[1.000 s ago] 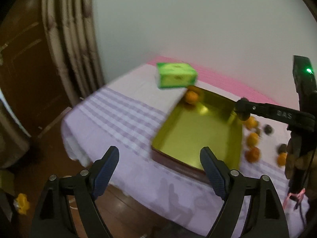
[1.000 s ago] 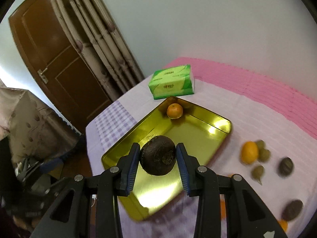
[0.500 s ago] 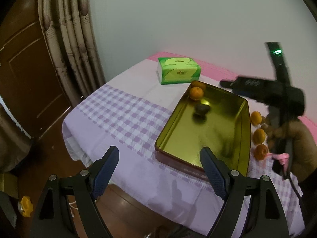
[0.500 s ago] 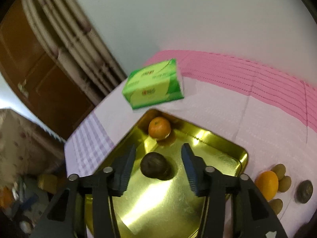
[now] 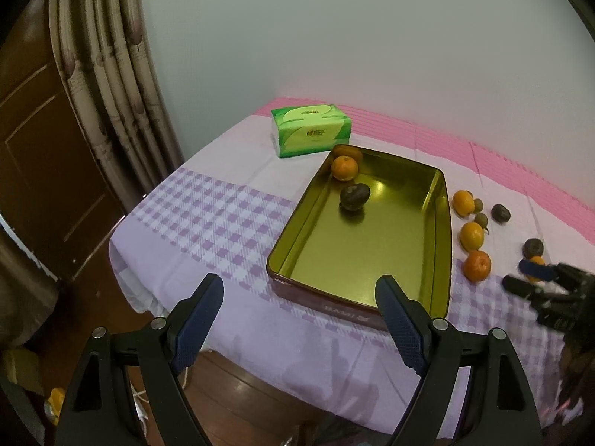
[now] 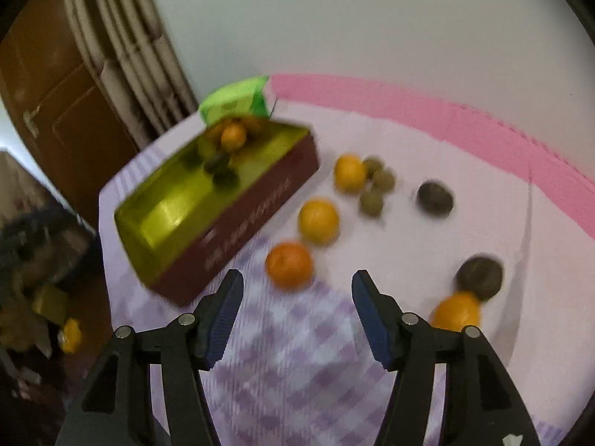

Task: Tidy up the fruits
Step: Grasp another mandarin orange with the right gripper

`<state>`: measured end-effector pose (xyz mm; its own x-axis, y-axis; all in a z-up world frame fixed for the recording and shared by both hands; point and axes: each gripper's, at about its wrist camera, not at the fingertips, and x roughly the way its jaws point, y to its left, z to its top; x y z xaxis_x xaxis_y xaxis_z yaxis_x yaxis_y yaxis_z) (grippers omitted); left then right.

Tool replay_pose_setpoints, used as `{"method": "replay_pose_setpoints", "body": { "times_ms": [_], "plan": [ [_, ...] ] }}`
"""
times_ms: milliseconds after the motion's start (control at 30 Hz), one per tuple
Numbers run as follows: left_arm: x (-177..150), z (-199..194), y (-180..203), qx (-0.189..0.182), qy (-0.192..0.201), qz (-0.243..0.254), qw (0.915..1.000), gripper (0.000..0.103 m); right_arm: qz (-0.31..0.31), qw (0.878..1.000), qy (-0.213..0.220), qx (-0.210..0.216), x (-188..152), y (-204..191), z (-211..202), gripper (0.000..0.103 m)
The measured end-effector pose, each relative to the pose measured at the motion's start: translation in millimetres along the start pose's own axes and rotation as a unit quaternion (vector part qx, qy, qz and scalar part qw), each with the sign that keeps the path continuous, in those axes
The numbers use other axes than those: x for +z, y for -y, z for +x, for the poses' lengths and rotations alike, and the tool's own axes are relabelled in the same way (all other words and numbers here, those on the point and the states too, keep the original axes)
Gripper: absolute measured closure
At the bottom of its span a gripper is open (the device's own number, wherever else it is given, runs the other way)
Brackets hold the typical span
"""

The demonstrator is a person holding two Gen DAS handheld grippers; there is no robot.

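Observation:
A gold tray (image 5: 443, 238) lies on the checked tablecloth with an orange (image 5: 344, 168) and a dark round fruit (image 5: 355, 197) at its far end. Right of the tray lie three loose oranges (image 5: 472, 236), small green-brown fruits (image 5: 480, 219) and two dark fruits (image 5: 501, 212). My left gripper (image 5: 299, 290) hangs open and empty over the tray's near edge. My right gripper (image 6: 297, 282) holds nothing and its jaws are opening. It hovers over the loose fruit, with one orange (image 6: 289, 265) just beyond its fingertips. The tray (image 6: 238, 208) is to its left in the blurred right wrist view.
A green tissue box (image 5: 312, 130) stands behind the tray near the wall. The table's near and left edges drop to a wooden floor. A curtain (image 5: 122, 85) and a brown door (image 5: 44, 141) stand to the left. Another orange (image 6: 455, 312) and dark fruit (image 6: 479, 278) lie at right.
My right gripper let the dark fruit go into the tray, then swung right and down over the loose fruit, its jaws widening. My left gripper has hardly moved.

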<state>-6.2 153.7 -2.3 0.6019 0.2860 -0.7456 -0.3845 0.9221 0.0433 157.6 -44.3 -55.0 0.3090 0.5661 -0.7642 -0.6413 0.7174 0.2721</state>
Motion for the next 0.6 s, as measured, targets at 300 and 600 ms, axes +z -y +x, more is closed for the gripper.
{"method": "replay_pose_setpoints", "body": {
  "times_ms": [300, 600],
  "plan": [
    [-3.2, 5.1, 7.8, 0.005, -0.01, 0.021, 0.9997, 0.019, 0.034, 0.999, -0.013, -0.008, 12.8, 1.0, 47.2, 0.046],
    [-5.1, 1.7, 13.3, -0.014, -0.002, 0.04, 0.9991, 0.019, 0.049, 0.998, 0.045, -0.017, -19.7, 21.8, -25.4, 0.07]
  ]
}}
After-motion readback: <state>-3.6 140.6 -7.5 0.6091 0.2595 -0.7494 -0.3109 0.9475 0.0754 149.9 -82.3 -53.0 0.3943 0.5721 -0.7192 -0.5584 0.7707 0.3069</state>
